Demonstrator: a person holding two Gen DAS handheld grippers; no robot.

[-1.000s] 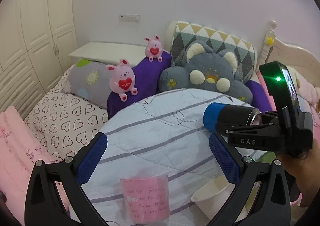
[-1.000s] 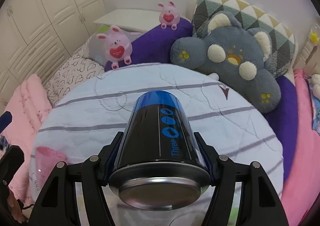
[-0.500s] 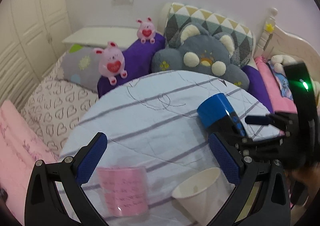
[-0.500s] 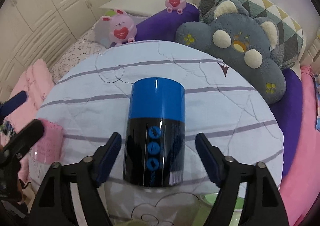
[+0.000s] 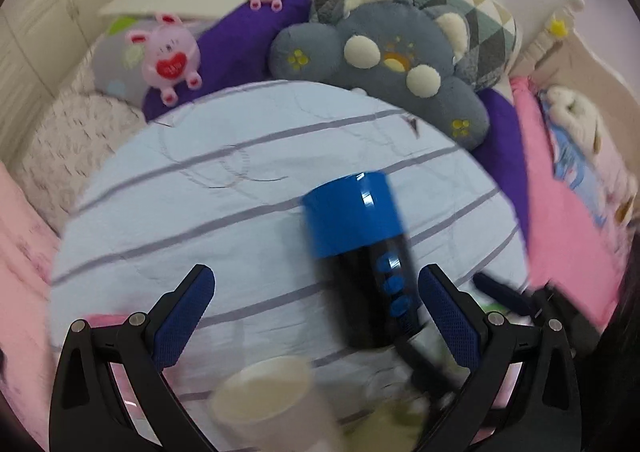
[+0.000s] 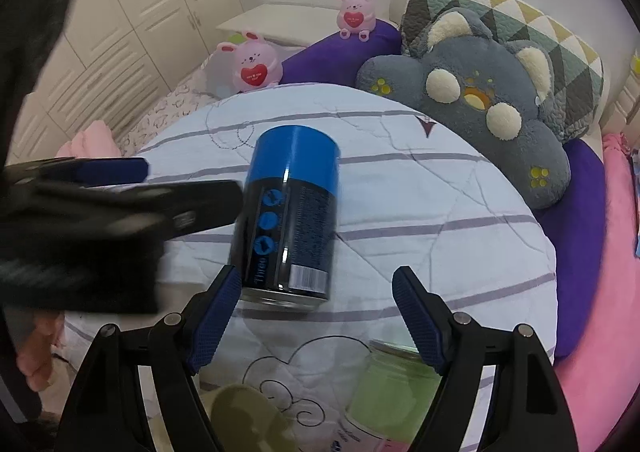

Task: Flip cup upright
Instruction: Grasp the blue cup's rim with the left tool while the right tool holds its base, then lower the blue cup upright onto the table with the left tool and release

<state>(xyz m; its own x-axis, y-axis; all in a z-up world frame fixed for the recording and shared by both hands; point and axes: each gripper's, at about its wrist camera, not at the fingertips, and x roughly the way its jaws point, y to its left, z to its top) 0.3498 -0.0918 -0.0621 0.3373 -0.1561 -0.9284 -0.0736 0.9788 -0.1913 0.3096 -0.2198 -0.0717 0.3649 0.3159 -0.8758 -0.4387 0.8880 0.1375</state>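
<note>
cup [image 6: 289, 212] upright on quilt [image 6: 440, 212] | left tool [image 5: 316, 316] spread wide, empty | right tool [image 6: 316, 316] spread wide, empty

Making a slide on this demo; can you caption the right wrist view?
Blue-capped black can stands on the striped quilt between the open right gripper jaws, with the left gripper blurred alongside.

soft even indoor light, fisheye-warped edges, motion blur in foreground.

My left tool [image 5: 316, 312] hangs spread wide over the striped table [image 5: 248, 204] — the blue-topped black cup [image 5: 362, 252] stands just inside its right finger at 3 o'clock, blurred. A pale paper cup [image 5: 266, 396] sits at 6 o'clock.
</note>
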